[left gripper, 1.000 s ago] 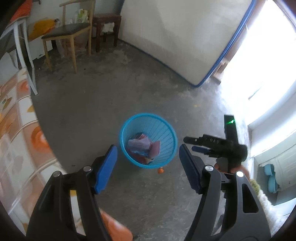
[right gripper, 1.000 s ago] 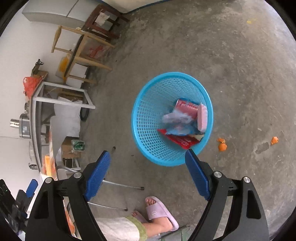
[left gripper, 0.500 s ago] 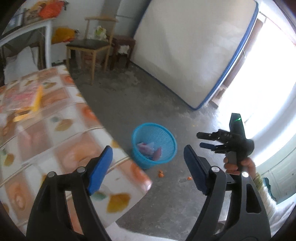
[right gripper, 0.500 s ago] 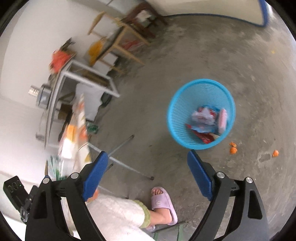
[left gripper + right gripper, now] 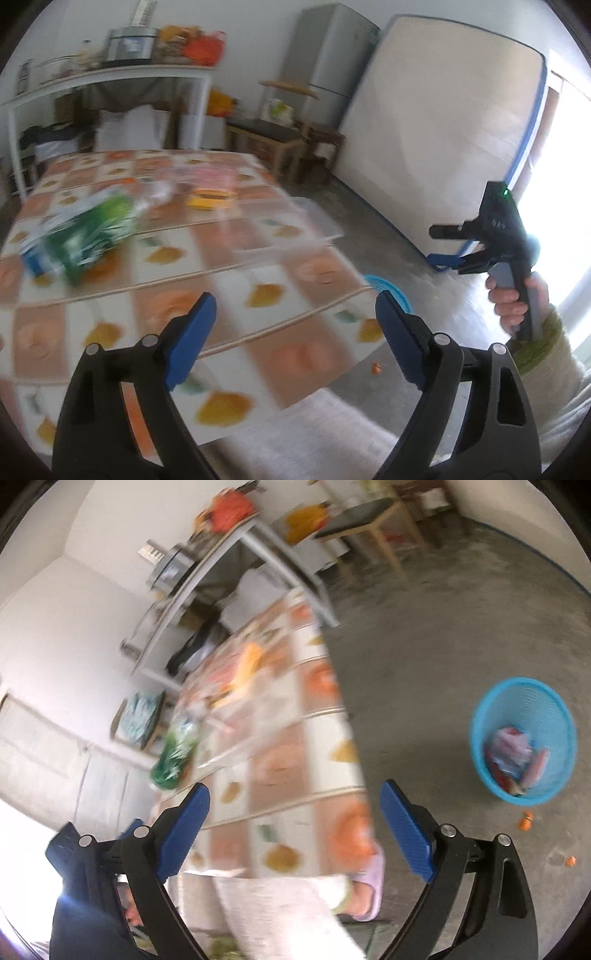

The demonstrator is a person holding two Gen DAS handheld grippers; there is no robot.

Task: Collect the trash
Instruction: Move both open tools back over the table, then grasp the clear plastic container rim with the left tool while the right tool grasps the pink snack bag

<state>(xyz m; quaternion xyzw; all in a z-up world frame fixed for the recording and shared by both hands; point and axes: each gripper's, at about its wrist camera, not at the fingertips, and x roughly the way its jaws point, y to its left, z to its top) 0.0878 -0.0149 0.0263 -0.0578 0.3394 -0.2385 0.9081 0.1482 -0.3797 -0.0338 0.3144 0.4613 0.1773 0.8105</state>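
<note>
My left gripper [image 5: 295,332] is open and empty above the near edge of a table [image 5: 258,266] with an orange-patterned cloth. A green and blue package [image 5: 81,236], a yellow item [image 5: 210,197] and pink wrappers [image 5: 214,177] lie on it, blurred. My right gripper [image 5: 295,823] is open and empty, and shows in the left wrist view [image 5: 491,236] at the right, held in a hand. The blue mesh basket [image 5: 524,738] with wrappers stands on the floor to the right; its rim peeks past the table [image 5: 388,291].
Orange scraps [image 5: 526,821] lie on the concrete floor by the basket. A mattress [image 5: 436,122] leans on the far wall beside a fridge [image 5: 328,55]. A chair [image 5: 269,136] and a cluttered shelf table [image 5: 110,74] stand behind. My slippered foot [image 5: 365,886] is below.
Both grippers have swung up and away from the basket toward the table. The table now fills the left wrist view; the basket has slid to the right edge of the right wrist view.
</note>
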